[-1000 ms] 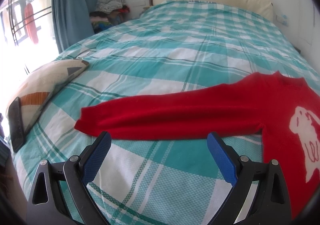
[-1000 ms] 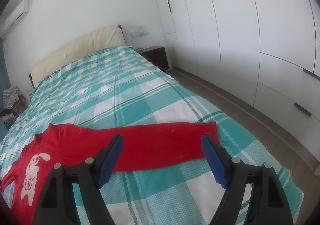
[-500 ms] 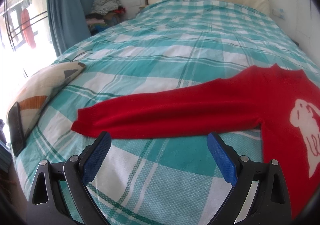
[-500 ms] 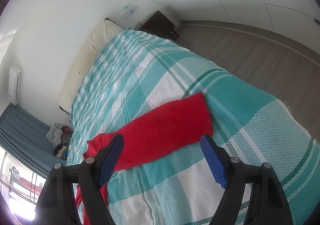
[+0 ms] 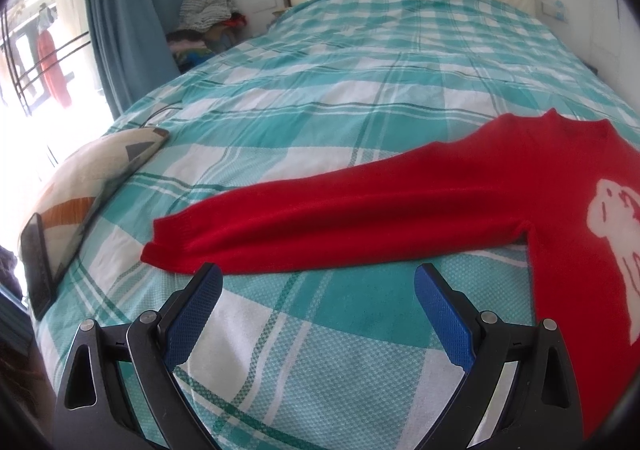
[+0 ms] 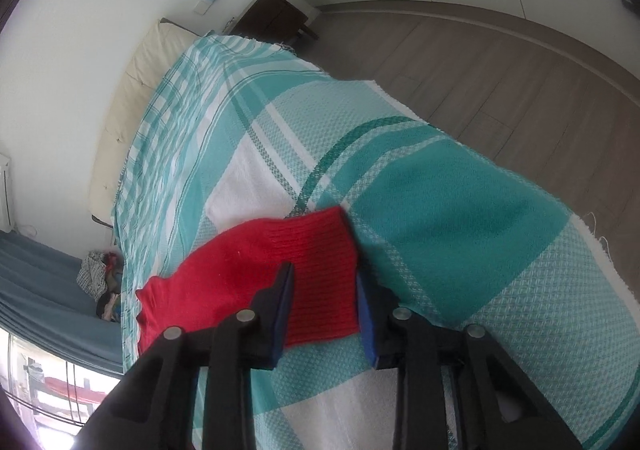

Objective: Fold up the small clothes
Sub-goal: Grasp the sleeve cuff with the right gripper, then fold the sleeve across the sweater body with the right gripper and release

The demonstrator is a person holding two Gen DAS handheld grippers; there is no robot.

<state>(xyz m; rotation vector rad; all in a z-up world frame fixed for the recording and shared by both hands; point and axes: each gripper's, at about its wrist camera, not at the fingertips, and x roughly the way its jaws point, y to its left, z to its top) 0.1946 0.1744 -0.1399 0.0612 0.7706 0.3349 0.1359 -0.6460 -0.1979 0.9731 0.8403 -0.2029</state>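
1. Right gripper (image 6: 324, 292) is seen partly closed astride the ribbed cuff (image 6: 320, 274) of a red sweater (image 5: 460, 210); whether the blue pads (image 6: 285, 310) are already pinching the knit cannot be told

2. Left gripper (image 5: 318, 302) is held with fingers spread wide and nothing between them, just short of the other sleeve's cuff (image 5: 168, 246)

3. Sweater is laid flat, front up, on the teal-and-white checked bedspread (image 5: 340, 110), both sleeves stretched outward and a white animal motif (image 5: 616, 234) shown on the chest

4. Knit is judged soft, light and limp, likely to sag and stretch when lifted; the thicker ribbed cuffs are judged the surest places to be taken hold of, so each sleeve can be drawn across the body

5. No containers are shown; a patterned pillow (image 5: 92, 178) with a dark phone (image 5: 36, 262) leaning on it is seen at the bed's edge
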